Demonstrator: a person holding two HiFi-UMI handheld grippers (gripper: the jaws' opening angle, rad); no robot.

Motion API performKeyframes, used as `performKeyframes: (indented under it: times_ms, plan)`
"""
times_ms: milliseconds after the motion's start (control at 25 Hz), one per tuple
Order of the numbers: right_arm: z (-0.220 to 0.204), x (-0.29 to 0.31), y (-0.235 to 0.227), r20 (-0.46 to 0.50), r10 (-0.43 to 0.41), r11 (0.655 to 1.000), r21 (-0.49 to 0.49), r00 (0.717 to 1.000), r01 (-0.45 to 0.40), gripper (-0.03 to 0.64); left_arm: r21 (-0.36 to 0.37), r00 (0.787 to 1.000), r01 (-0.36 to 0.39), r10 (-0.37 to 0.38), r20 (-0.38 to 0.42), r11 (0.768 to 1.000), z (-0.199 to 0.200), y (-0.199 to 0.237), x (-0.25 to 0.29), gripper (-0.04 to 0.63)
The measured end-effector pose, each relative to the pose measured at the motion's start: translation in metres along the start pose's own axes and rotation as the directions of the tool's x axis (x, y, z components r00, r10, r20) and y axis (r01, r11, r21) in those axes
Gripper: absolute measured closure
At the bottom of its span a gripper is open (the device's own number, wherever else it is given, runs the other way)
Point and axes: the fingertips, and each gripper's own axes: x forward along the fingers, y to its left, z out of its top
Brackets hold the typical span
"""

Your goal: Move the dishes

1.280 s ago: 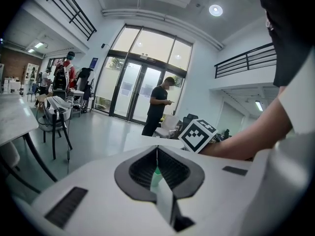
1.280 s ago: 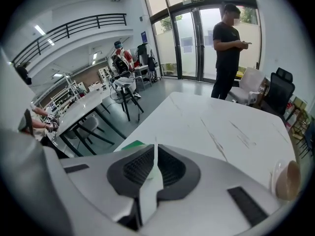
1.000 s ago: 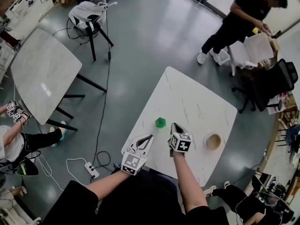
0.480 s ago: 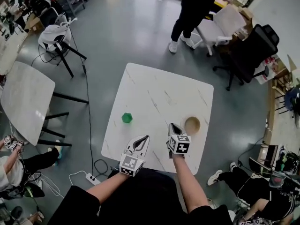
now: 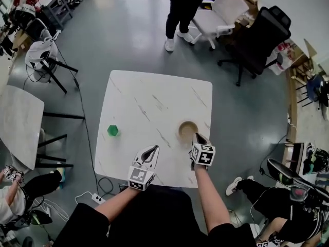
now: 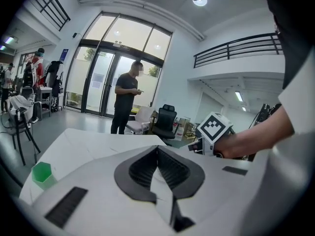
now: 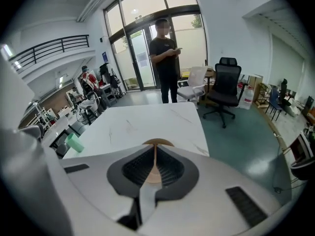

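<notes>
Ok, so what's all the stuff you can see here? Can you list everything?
table: one, white marble, in the middle
bowl: one, tan, right side of the table
cup: one, green, near the table's left edge
second table: one, white, far left
office chair: one, black, beyond the table, right
light chair: one, white, beside the black one
standing person: one, dark clothes, beyond the table
power strip: one, white, floor at lower left
left gripper: one, white, jaws together, empty, over the near edge
right gripper: one, white, jaws together, empty, tips beside the bowl
</notes>
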Motion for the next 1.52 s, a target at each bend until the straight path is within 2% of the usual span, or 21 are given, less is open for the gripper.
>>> performKeyframes:
  times_ms: [120, 320, 400, 440, 480, 840, 1080, 1240, 1400, 1520]
  plan:
    - [-0.007, 0.011, -0.029, -0.028, -0.001, 1.000, 0.005, 1.000, 0.001, 0.594, 0.011, 1.000, -0.002, 0.003, -0.011, 1.000, -0.003, -0.013, 0.015, 0.578]
    - [-0.018, 0.033, -0.051, -0.090, 0.033, 0.999, -0.001, 0.995, -0.033, 0.591, 0.021, 0.999, -0.028, 0.029, -0.038, 0.999, -0.010, -0.025, 0.026, 0.578]
    - [-0.023, 0.040, -0.058, -0.117, 0.045, 0.999, 0.001, 0.992, -0.045, 0.559, 0.024, 0.998, -0.035, 0.036, -0.044, 0.999, -0.012, -0.030, 0.030, 0.578]
    - [-0.025, 0.044, -0.060, -0.129, 0.053, 0.999, 0.003, 0.990, -0.053, 0.522, 0.026, 0.998, -0.039, 0.040, -0.046, 0.999, -0.013, -0.031, 0.031, 0.578]
    - [-0.027, 0.048, -0.060, -0.139, 0.062, 0.998, 0.006, 0.988, -0.062, 0.513, 0.026, 0.998, -0.043, 0.044, -0.049, 0.999, -0.014, -0.031, 0.032, 0.578]
    - [-0.036, 0.073, -0.054, -0.209, 0.082, 0.996, -0.017, 0.974, -0.088, 0.514, 0.021, 0.995, -0.075, 0.077, -0.067, 0.997, -0.015, -0.029, 0.029, 0.578]
    - [-0.036, 0.077, -0.053, -0.194, 0.064, 0.998, 0.010, 0.979, -0.063, 0.568, 0.039, 0.995, -0.070, 0.073, -0.069, 0.997, -0.016, -0.026, 0.022, 0.578]
    - [-0.036, 0.072, -0.051, -0.186, 0.051, 0.999, 0.014, 0.981, -0.049, 0.581, 0.038, 0.996, -0.062, 0.064, -0.066, 0.997, -0.015, -0.023, 0.017, 0.578]
    - [-0.031, 0.064, -0.045, -0.161, 0.056, 0.996, 0.073, 0.985, -0.044, 0.589, 0.030, 0.997, -0.056, 0.058, -0.057, 0.998, -0.014, -0.016, 0.009, 0.578]
    - [-0.026, 0.057, -0.030, -0.146, 0.060, 0.996, 0.077, 0.987, -0.050, 0.589, 0.017, 0.997, -0.056, 0.056, -0.049, 0.998, -0.015, -0.007, 0.000, 0.578]
